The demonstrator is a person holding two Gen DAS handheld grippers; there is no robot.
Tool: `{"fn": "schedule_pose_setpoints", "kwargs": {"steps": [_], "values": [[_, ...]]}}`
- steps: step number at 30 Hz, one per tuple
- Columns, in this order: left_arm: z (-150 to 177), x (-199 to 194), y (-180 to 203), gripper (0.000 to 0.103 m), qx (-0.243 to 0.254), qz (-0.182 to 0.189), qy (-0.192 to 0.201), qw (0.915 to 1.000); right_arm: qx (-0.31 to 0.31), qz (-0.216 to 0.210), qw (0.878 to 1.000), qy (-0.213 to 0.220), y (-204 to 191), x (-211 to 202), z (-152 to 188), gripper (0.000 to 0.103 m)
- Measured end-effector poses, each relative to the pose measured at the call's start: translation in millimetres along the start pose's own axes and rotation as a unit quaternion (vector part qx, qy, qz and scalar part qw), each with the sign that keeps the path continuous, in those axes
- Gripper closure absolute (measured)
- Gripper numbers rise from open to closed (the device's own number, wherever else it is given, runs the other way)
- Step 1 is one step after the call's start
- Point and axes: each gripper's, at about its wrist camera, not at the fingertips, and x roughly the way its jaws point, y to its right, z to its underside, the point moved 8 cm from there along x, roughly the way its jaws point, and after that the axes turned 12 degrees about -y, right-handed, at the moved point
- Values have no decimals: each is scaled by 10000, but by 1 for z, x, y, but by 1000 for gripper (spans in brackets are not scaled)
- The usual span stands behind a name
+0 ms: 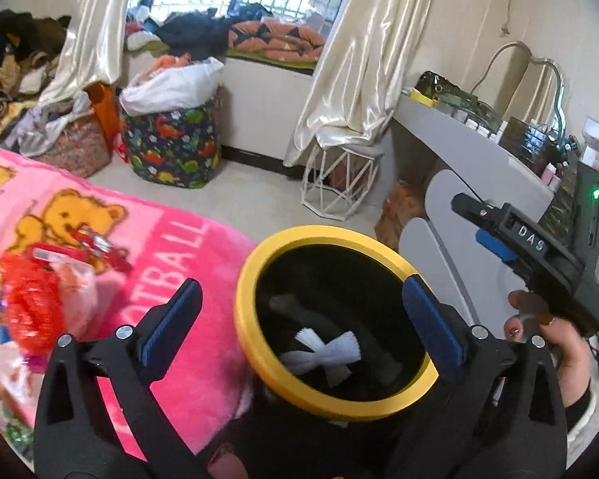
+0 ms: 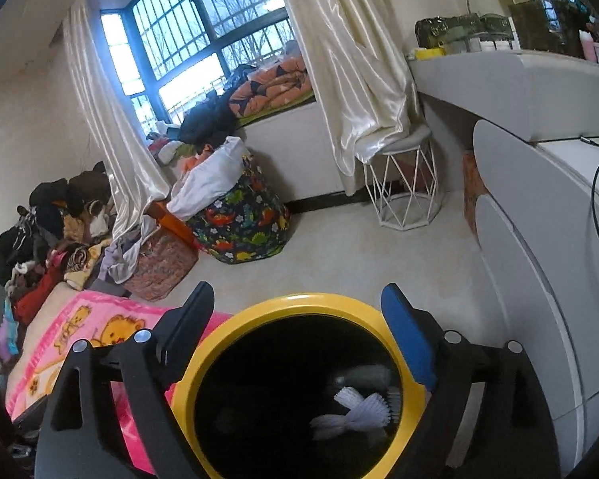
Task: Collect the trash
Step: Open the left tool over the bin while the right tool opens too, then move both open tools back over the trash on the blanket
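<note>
Both of my grippers stand released and empty: the left gripper and right gripper hang over one yellow-rimmed bin beside the bed. Two white crumpled pieces lie inside. Next I should swing left to the wrapper pile on the pink blanket, gripping one piece cleanly.

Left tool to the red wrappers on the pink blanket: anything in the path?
Nothing visible blocks it. The left tool is open and empty over the yellow-rimmed bin. The red wrappers lie exposed on the pink blanket, to the tool's left, with bare blanket between.
</note>
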Motion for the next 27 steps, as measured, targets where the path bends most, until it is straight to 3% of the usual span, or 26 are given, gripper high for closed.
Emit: {"fn": "schedule_pose_setpoints", "kwargs": {"steps": [9, 16, 27], "values": [[-2, -42, -37, 11, -110, -283, 416, 9987, -402, -223, 9987, 202, -43, -19, 2, 18], [-1, -66, -67, 11, -366, -411, 659, 9963, -702, -385, 9964, 270, -75, -29, 6, 9], [1, -101, -112, 11, -678, -746, 951, 9903, -986, -560, 9933, 207, -105, -29, 14, 8]]}}
